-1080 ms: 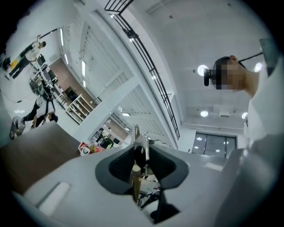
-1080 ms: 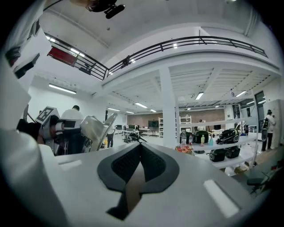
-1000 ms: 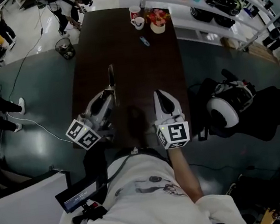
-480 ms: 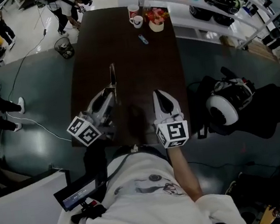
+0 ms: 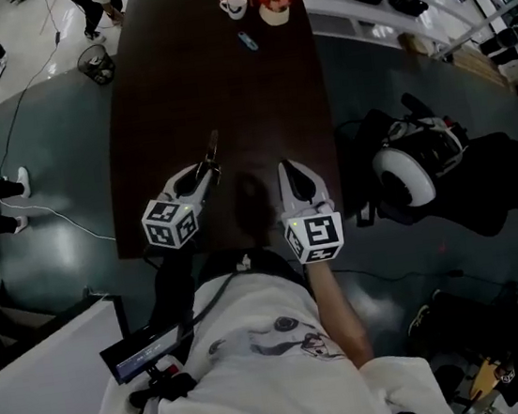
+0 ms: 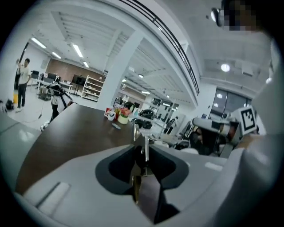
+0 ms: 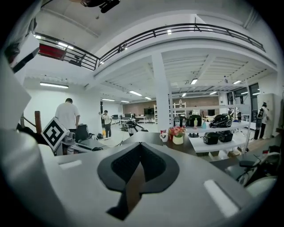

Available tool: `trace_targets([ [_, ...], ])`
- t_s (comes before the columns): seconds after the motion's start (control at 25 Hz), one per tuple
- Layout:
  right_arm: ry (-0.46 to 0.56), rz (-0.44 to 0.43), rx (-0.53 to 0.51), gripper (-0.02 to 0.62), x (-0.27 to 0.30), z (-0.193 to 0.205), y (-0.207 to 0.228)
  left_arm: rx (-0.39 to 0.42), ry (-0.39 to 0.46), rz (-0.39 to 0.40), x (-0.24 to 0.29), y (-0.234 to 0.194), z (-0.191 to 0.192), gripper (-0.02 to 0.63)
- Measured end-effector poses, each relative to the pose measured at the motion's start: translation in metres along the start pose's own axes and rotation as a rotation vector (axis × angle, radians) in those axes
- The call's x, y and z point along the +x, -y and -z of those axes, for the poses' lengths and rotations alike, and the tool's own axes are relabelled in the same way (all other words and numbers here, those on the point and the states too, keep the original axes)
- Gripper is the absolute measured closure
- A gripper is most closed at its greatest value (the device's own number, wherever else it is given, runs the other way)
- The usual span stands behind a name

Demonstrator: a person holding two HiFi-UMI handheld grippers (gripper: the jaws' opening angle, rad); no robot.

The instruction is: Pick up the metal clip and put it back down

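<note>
A thin metal clip (image 5: pixel 211 149) sticks out forward from my left gripper (image 5: pixel 205 170), held above the near part of the dark brown table (image 5: pixel 224 83). In the left gripper view the clip (image 6: pixel 144 146) stands upright between the jaws, which are shut on it. My right gripper (image 5: pixel 289 171) hovers beside it over the table's near right. Its jaws are shut, with nothing between them in the right gripper view (image 7: pixel 138 168).
At the table's far end stand two mugs (image 5: pixel 233 6), a flower pot (image 5: pixel 273 10) and a small blue item (image 5: pixel 248 42). A white helmet (image 5: pixel 407 177) rests on a black chair to the right. A wire bin (image 5: pixel 97 66) and people stand at the far left.
My left gripper has drawn back a little toward me, with the clip still in its jaws. The head view has shifted, so the table sits higher in frame. The right gripper has barely moved.
</note>
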State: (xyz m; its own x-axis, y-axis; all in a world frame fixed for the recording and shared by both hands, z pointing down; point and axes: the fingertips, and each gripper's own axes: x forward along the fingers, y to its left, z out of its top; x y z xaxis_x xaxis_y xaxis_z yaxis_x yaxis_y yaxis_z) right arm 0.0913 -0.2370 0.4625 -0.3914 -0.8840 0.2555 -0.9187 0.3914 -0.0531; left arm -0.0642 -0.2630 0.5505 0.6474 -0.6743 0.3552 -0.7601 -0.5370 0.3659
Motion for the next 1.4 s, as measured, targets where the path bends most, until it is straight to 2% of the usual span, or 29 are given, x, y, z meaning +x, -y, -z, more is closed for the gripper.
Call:
trace_targets([
  [0.12,-0.052,-0.004,0.024,0.594,0.004,0.021,0.004,0.143,-0.123,-0.058,0.018,-0.011,0.031,0.515],
  [0.28,-0.094,-0.008,0.036,0.594,0.007,0.036,0.004,0.286,-0.245,-0.100,0.036,-0.025,0.063,0.515],
  [0.56,-0.164,-0.014,0.104,0.594,0.022,0.061,0.008,0.469,-0.433,-0.139,0.066,-0.059,0.119,0.514],
  [0.8,-0.205,-0.018,0.105,0.594,0.018,0.069,0.006,0.600,-0.522,-0.163,0.079,-0.071,0.146,0.515],
  [0.92,-0.221,-0.012,0.102,0.594,0.014,0.076,0.008,0.643,-0.547,-0.169,0.085,-0.073,0.159,0.515],
  [1.16,-0.246,0.002,0.098,0.594,0.007,0.082,0.011,0.667,-0.587,-0.157,0.089,-0.073,0.178,0.514],
  [1.4,-0.261,0.013,0.103,0.594,0.002,0.088,0.014,0.683,-0.577,-0.163,0.094,-0.072,0.179,0.511],
])
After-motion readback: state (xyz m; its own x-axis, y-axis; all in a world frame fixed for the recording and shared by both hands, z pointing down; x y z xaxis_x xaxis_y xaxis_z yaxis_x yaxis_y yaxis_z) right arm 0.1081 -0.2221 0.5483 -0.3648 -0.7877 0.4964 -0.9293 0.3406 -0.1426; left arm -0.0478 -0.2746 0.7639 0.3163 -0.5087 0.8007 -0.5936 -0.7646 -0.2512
